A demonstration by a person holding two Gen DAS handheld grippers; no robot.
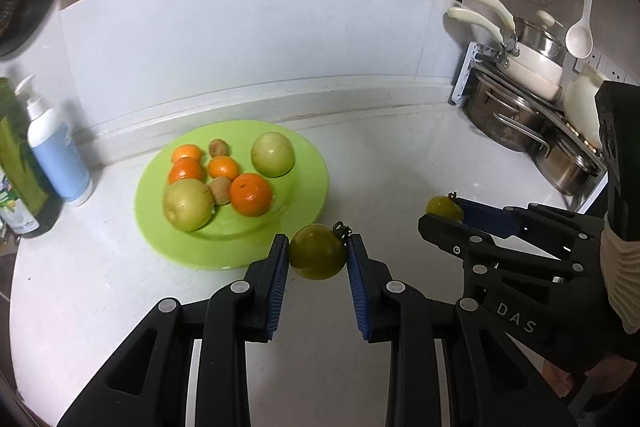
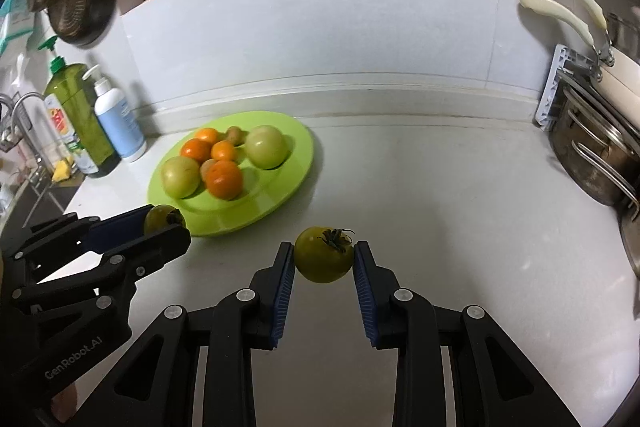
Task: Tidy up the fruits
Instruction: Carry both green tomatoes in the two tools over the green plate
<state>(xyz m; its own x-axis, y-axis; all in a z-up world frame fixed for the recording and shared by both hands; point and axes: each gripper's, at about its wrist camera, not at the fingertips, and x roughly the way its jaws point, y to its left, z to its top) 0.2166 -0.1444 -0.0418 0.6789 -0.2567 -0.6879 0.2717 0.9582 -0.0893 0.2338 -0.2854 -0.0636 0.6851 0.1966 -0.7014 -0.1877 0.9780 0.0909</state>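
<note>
A lime-green plate (image 1: 304,163) (image 2: 298,151) on the white counter carries two pale green fruits, several oranges and two small brown kiwis. My left gripper (image 1: 318,251) is shut on a green tomato (image 1: 318,253), held just above the plate's near rim. In the right wrist view the same gripper (image 2: 166,223) shows at the left with its tomato (image 2: 160,217). My right gripper (image 2: 324,255) is shut on a second green tomato (image 2: 323,255) with a dried stem, over bare counter right of the plate. The left wrist view shows that gripper (image 1: 442,213) and its tomato (image 1: 442,209) at right.
Soap and detergent bottles (image 2: 116,119) (image 1: 56,155) stand left of the plate by the wall. A rack of steel pots and a white pan (image 1: 520,95) (image 2: 592,147) fills the right corner. A sink tap (image 2: 16,115) is at far left. Dark cabinets hang above.
</note>
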